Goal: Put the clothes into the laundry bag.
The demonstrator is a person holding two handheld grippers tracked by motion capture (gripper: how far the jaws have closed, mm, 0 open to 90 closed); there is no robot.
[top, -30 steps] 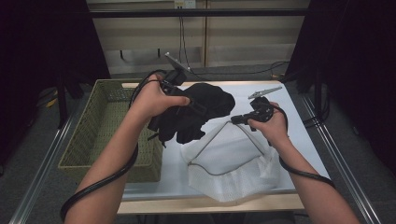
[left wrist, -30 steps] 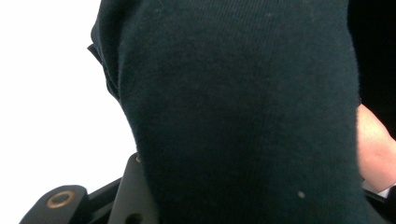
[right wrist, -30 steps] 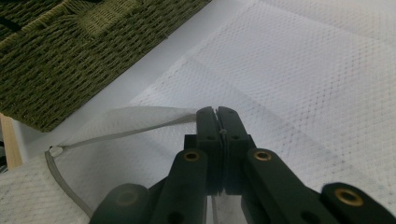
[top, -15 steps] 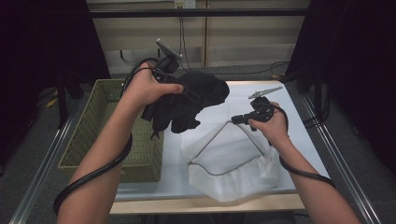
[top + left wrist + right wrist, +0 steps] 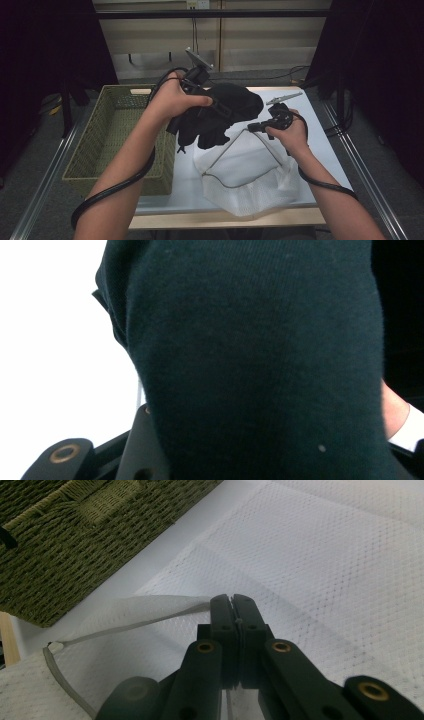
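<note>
A black garment [image 5: 225, 112] hangs bunched from my left gripper [image 5: 218, 106], which is shut on it above the table's back middle. In the left gripper view the dark cloth [image 5: 250, 355] drapes over the jaws and hides their tips. A white mesh bag [image 5: 245, 172] lies on the table with its mouth held up. My right gripper [image 5: 251, 127] is shut on the bag's grey rim cord [image 5: 150, 617] at the far side of the opening; its jaws [image 5: 232, 602] are pressed together. The garment's lower edge hangs just over the back of the bag's mouth.
A green wicker basket [image 5: 107, 150] stands on the left half of the table, close to the bag's left edge. Its woven wall [image 5: 75, 545] is right beside the bag. Black cables trail from both grippers along the forearms.
My left gripper lifted the black garment off the table, swung it slightly left, then brought it back right above the bag's far edge. The right gripper stayed put on the rim.
</note>
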